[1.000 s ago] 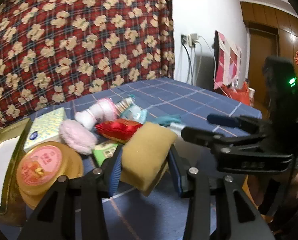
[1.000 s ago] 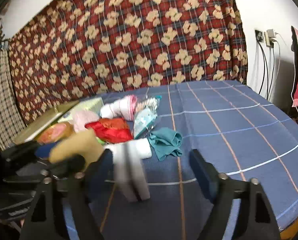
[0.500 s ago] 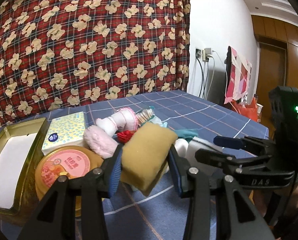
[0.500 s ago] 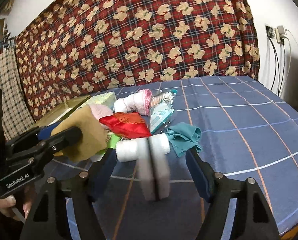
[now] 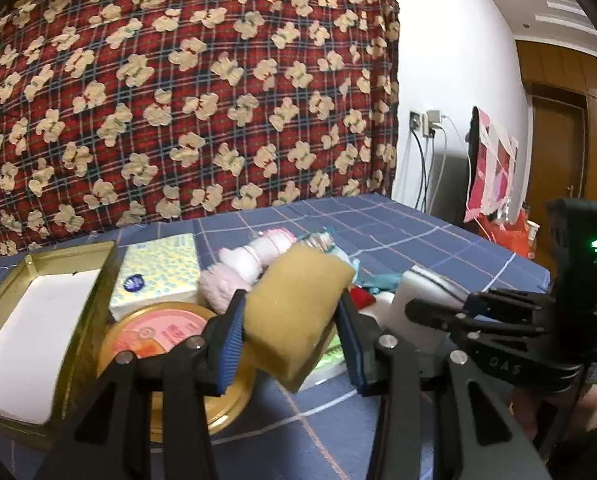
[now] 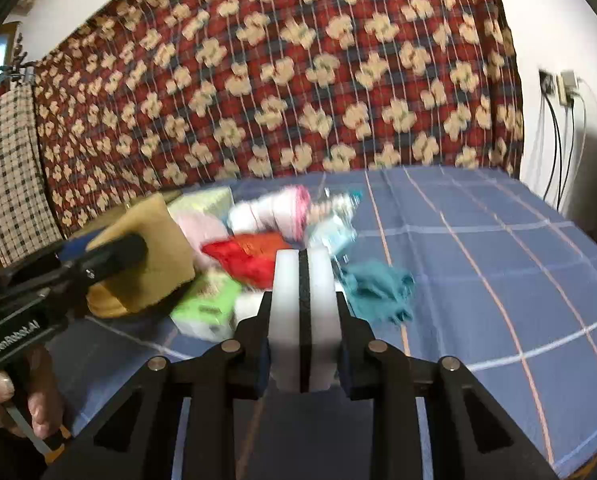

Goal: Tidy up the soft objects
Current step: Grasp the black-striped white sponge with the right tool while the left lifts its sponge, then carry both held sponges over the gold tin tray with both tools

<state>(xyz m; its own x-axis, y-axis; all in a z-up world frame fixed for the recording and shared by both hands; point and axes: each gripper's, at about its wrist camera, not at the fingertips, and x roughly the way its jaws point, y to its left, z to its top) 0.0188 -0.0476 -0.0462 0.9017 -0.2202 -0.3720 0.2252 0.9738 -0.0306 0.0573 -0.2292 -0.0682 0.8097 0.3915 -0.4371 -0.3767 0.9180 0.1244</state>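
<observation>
Since the earlier frame, the right gripper (image 6: 303,344) has gone from standing wide around the white sponge (image 6: 303,300) to closing on it.

Left wrist view: the left gripper (image 5: 290,338) grasps a yellow sponge (image 5: 298,308), raised above the blue cloth (image 5: 398,236). Behind it lie a round tin lid (image 5: 158,332), a tissue pack (image 5: 158,272) and a gold tray (image 5: 94,280).

Right wrist view: the pads press the white sponge's sides. Beyond it, blurred, lie what appears to be a red pouch (image 6: 246,256) and a teal rag (image 6: 378,284).
</observation>
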